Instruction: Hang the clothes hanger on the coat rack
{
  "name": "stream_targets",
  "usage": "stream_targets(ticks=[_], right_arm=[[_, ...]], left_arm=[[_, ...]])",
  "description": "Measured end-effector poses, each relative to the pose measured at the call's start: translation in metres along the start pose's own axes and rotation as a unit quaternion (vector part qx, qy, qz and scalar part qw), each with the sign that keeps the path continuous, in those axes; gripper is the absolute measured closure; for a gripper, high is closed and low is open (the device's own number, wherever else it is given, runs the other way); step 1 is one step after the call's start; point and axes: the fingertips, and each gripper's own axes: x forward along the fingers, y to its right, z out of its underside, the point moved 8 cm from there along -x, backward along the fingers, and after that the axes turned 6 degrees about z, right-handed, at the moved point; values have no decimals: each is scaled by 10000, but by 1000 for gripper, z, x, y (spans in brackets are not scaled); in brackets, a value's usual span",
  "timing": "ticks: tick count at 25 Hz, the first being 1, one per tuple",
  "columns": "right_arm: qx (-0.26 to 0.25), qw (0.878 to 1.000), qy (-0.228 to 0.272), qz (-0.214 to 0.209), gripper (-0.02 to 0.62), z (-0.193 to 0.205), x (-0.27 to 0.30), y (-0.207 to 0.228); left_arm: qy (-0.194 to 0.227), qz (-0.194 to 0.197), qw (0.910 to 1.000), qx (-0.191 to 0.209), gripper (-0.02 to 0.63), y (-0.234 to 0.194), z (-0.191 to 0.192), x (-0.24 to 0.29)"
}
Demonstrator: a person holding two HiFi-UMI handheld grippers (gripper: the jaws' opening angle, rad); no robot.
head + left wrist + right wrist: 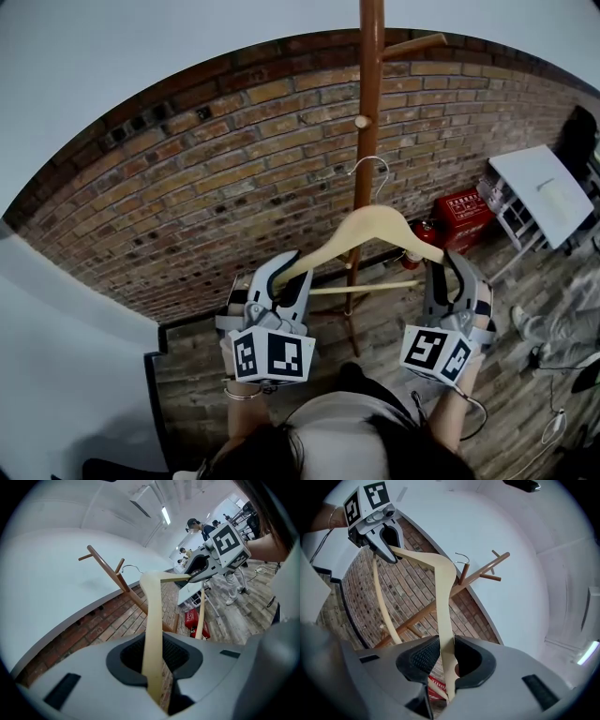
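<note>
Premises: a room with a curved brick wall [187, 206] and a plank floor [525, 309].

Item under task: one wooden clothes hanger [361, 234], held off the floor and clear of all supports. It is carried at both ends. The left tongs [286, 267] are clamped on its left shoulder tip and the right tongs [441, 267] on its right shoulder tip. Each gripper view shows the pale wood pinched between that pair's pads.

Governing relation: the hanger's long axis runs straight across from one pair of tongs to the other. Its single wire hook [373, 173] rises from the midpoint and away from both pairs, toward the coat rack [370, 103], which stands directly ahead between them. Neither hand is nearer; the hook sits about midway. In the head view the hook lies over the rack's pole, below the short round peg [361, 121] and well below the long angled peg [412, 45]. It is on neither. In my judgement the hook must be brought above a peg and then set down over it.

Count: one hanger, one hook, one rack, two pegs in the head view, two pairs of tongs.

Other: one red box [464, 211] on the floor beyond the right tongs.
</note>
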Motion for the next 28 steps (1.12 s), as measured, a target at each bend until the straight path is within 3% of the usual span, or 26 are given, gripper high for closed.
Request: stream_targets(ticks=[9, 17, 28], right_arm=[[97, 9997, 230, 22, 485, -12, 21, 13], [143, 9993, 349, 69, 483, -15, 38, 23], [159, 9989, 429, 39, 480, -14, 64, 21]], left_arm=[[-41, -206, 9997, -126, 519, -23, -13, 6], [-29, -172, 9998, 73, 518, -36, -10, 21], [-56, -83, 9999, -90, 519, -45, -1, 45]])
